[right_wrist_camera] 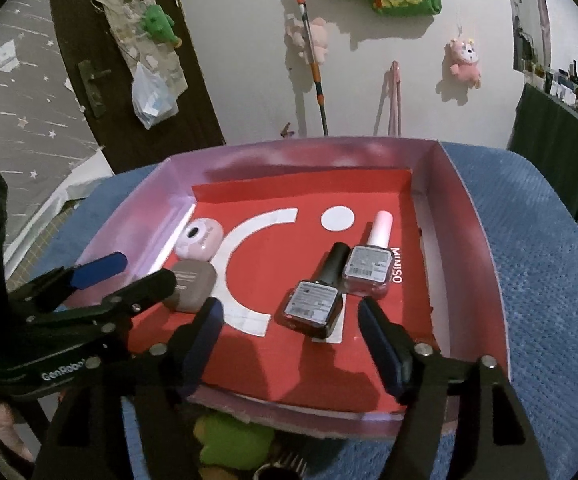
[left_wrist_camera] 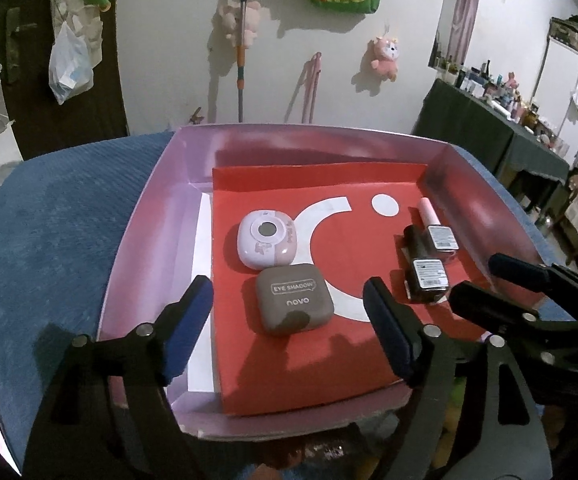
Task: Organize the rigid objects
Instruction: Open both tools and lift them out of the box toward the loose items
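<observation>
A shallow lilac box [left_wrist_camera: 157,220] with a red liner [left_wrist_camera: 329,360] holds four items. A lilac round case [left_wrist_camera: 267,238] lies behind a brown eye shadow case [left_wrist_camera: 293,299]. To the right, a dark nail polish bottle [left_wrist_camera: 425,270] and a pink-capped one [left_wrist_camera: 437,229] lie side by side. My left gripper [left_wrist_camera: 287,282] hangs open above the eye shadow case, its pads clear of it. My right gripper [right_wrist_camera: 289,304] stands open over the dark bottle [right_wrist_camera: 315,304], beside the pink-capped bottle [right_wrist_camera: 371,268], touching neither. Each gripper shows in the other's view: the right gripper [left_wrist_camera: 481,278], the left gripper [right_wrist_camera: 143,267].
The box rests on a blue textured cushion [left_wrist_camera: 61,220] that extends on both sides [right_wrist_camera: 549,280]. Behind stands a white wall with hanging plush toys and a mop [left_wrist_camera: 242,60]. A dark table crowded with bottles [left_wrist_camera: 489,132] is at the right. A green object [right_wrist_camera: 229,444] lies below the box's near edge.
</observation>
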The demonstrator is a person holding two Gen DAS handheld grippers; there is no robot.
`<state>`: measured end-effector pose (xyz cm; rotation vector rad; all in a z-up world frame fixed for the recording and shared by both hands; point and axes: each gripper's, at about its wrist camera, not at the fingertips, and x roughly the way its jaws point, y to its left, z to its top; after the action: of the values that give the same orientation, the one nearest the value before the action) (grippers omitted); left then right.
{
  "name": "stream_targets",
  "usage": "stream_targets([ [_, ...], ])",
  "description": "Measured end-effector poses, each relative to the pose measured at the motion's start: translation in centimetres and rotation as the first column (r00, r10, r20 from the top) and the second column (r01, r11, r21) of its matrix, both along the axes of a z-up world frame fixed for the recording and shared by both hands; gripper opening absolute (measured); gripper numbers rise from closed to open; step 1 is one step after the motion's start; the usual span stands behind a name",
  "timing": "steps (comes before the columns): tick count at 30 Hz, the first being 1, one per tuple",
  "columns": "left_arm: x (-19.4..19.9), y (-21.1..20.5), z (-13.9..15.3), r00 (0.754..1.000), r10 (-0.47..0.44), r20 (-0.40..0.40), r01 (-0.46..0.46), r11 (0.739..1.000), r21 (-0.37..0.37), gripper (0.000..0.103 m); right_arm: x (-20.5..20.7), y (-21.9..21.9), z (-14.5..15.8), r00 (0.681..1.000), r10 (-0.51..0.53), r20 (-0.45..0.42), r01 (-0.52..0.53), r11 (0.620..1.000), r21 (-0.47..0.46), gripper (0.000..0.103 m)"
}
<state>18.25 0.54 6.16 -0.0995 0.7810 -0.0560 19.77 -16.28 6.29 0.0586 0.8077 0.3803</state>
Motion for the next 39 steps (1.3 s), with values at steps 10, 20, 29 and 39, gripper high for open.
stream_targets([
  [10, -1.6, 0.5, 0.9, 0.999, 0.024, 0.042, -0.024, 1.000, -0.014, 0.097, -2.4, -0.9, 1.8, 0.998, -0.005, 0.066, 0.003, 0.999, 0.041, 0.100],
  [20, -3.4, 0.3, 1.6, 0.995, 0.041, 0.087, -0.041, 0.999, 0.004, 0.103, -4.0, -1.6, 2.6, 0.995, 0.000, 0.100, -0.008, 0.997, 0.077, 0.103],
  [29, -5.4, 0.0, 2.2, 0.992, 0.021, 0.128, -0.019, 1.000, -0.019, 0.103, -6.5, -1.5, 3.8, 0.983, -0.002, 0.183, -0.010, 0.998, 0.065, 0.103],
  [39, -8.0, -0.4, 2.8, 0.989, 0.002, 0.148, 0.003, 0.999, -0.038, 0.103, -9.1, -1.1, 4.0, 0.975, -0.018, 0.224, 0.006, 0.999, 0.053, 0.103],
])
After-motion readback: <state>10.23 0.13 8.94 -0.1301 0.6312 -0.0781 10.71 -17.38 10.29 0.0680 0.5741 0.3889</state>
